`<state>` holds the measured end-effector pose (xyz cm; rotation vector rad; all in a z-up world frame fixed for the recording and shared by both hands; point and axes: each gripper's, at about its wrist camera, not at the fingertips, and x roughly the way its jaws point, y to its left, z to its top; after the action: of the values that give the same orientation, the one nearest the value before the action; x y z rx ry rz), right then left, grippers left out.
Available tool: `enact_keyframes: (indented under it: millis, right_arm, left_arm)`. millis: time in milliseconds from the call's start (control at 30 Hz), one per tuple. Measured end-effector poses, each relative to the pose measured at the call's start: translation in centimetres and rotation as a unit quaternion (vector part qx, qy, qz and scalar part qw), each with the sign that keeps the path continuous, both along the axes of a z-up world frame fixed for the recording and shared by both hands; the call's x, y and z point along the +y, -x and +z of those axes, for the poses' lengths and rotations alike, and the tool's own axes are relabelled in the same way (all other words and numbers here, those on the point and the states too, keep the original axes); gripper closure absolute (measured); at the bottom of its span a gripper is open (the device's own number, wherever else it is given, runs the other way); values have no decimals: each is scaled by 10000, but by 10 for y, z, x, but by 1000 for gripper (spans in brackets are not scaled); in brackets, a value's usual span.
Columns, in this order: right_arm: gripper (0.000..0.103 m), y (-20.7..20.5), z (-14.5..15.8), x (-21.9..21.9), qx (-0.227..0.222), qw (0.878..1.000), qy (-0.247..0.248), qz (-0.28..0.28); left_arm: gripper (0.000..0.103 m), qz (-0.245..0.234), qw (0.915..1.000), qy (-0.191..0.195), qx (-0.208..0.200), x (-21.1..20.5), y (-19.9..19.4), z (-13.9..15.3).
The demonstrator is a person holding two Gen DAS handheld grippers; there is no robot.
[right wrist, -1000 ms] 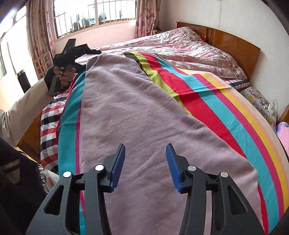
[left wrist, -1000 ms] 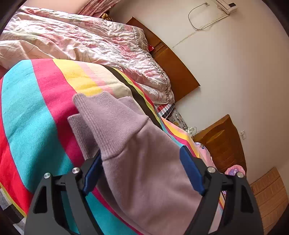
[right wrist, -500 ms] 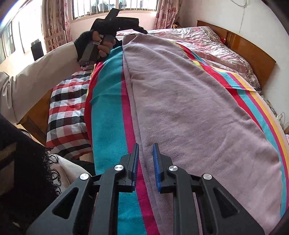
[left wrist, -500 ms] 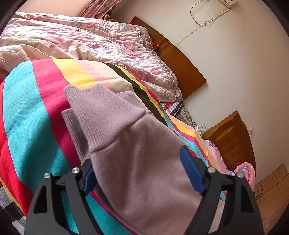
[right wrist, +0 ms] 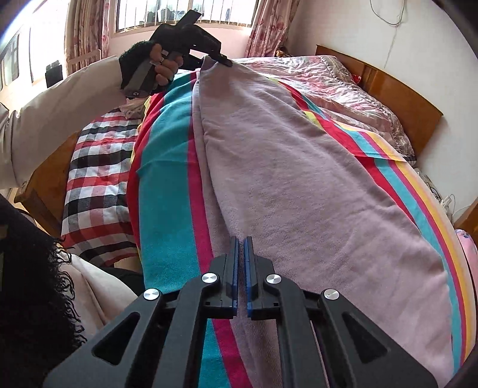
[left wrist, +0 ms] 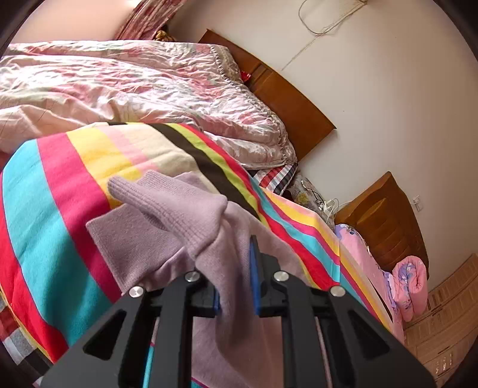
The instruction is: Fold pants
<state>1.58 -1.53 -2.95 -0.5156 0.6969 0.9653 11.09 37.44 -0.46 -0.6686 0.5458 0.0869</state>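
Mauve knit pants (right wrist: 298,179) lie lengthwise on a striped blanket (right wrist: 167,185) on the bed. My left gripper (left wrist: 236,268) is shut on the pants just behind the ribbed cuff (left wrist: 179,206), which sticks up above a second leg end (left wrist: 128,238). It also shows in the right wrist view (right wrist: 218,58), pinching the far end of the pants. My right gripper (right wrist: 240,259) is shut at the near left edge of the pants; whether cloth is between the pads is hidden.
A crumpled pink quilt (left wrist: 134,86) lies behind the blanket against the wooden headboard (left wrist: 286,95). A nightstand (left wrist: 385,218) stands at the wall. A checked sheet (right wrist: 98,179) covers the bed's left edge. A window (right wrist: 179,15) is at the far wall.
My left gripper closed on the pants behind the cuff and lifted that end. My right gripper moved left to the pants' near edge and closed from wide open.
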Motion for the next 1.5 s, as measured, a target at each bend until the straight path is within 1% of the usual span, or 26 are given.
enact_keyframes:
  millis: [100, 167, 267, 333, 433, 500, 633, 700, 800, 833, 867, 900, 967, 1000, 1033, 1067, 1133, 1167, 1200, 1233, 1267, 1300, 1333, 1400, 1467, 1500]
  right_arm:
    - [99, 5, 17, -8, 45, 9996, -277, 8]
    - [99, 8, 10, -7, 157, 9997, -143, 146]
    - [99, 4, -17, 1, 439, 9987, 120, 237]
    - [98, 0, -22, 1, 578, 9981, 6, 226]
    - [96, -5, -20, -3, 784, 9967, 12, 216]
    - [90, -4, -20, -3, 813, 9964, 46, 218]
    - [85, -5, -21, -4, 951, 9953, -56, 154]
    - [84, -4, -21, -5, 973, 9951, -87, 137]
    - [84, -5, -21, -5, 976, 9951, -88, 127]
    - [84, -5, -21, -4, 968, 9952, -86, 120]
    - [84, -5, -22, -4, 969, 9952, -92, 114]
    - [84, -5, -22, -4, 974, 9951, -100, 105]
    - [84, -6, -22, -5, 1002, 9948, -130, 90]
    - [84, -7, -23, -6, 1030, 9945, -152, 73]
    - [84, -8, -23, -7, 1067, 9941, -175, 48]
    - [84, -8, -23, -8, 1108, 9936, -197, 17]
    - [84, -10, -24, -9, 1170, 9928, -243, -37]
    - [84, -11, -25, -10, 1192, 9925, -261, -58]
    - [84, -12, -25, -10, 1209, 9922, -282, -69]
    - [84, -12, -25, -10, 1206, 9923, -279, -74]
    - [84, -12, -25, -9, 1180, 9927, -256, -66]
    - [84, -10, -24, -9, 1150, 9931, -232, -60]
    - [84, -11, -24, -10, 1146, 9931, -225, -61]
    - [84, -11, -24, -11, 1173, 9928, -237, -55]
    - [84, -13, -25, -11, 1204, 9924, -256, -35]
    - [84, -13, -25, -11, 1209, 9923, -253, -24]
  left_arm:
    - [89, -393, 9919, -950, -740, -26, 16, 52]
    - [88, -244, 9903, -1214, -624, -25, 22, 54]
    - [82, 112, 9955, -895, 306, 4, 12, -2]
    - [77, 334, 9911, -806, 1002, 17, 7, -45]
    - [60, 257, 9974, -425, 524, 28, 26, -59]
    - [34, 238, 9992, -206, 251, 31, 32, -55]
    - [28, 173, 9993, -223, 253, 32, 25, -51]
    - [20, 5, 9996, -108, 244, 34, 19, -51]
    - [16, -262, 9984, 477, -120, 46, 10, -44]
    - [18, -255, 9970, 681, -258, 51, 8, -43]
    - [44, -231, 9963, 763, -320, 55, 6, -42]
    - [93, -241, 9968, 723, -224, 57, 0, -41]
    - [94, -251, 9987, 346, -282, 50, -8, -26]
    - [94, -320, 9985, -87, -439, 36, -7, -9]
    - [94, -544, 9934, -683, -745, 14, -3, 14]
    - [95, -841, 9815, -1279, -1150, -12, 6, 38]
    - [94, -1484, 9420, -2219, -2034, -57, 28, 73]
    - [94, -1780, 9240, -2391, -2397, -64, 34, 76]
    - [94, -1780, 9295, -2282, -2285, -54, 25, 67]
    - [94, -1508, 9569, -1870, -1630, -31, 2, 46]
    - [94, -1063, 9793, -1497, -850, -6, -18, 19]
    - [94, -642, 9895, -1261, -296, 15, -26, -5]
    - [94, -371, 9944, -991, 61, 33, -28, -27]
    - [86, -251, 9988, -386, 185, 51, -19, -52]
    - [85, -231, 9995, -223, 38, 58, -8, -58]
    - [80, -235, 9994, -257, 39, 58, -7, -56]
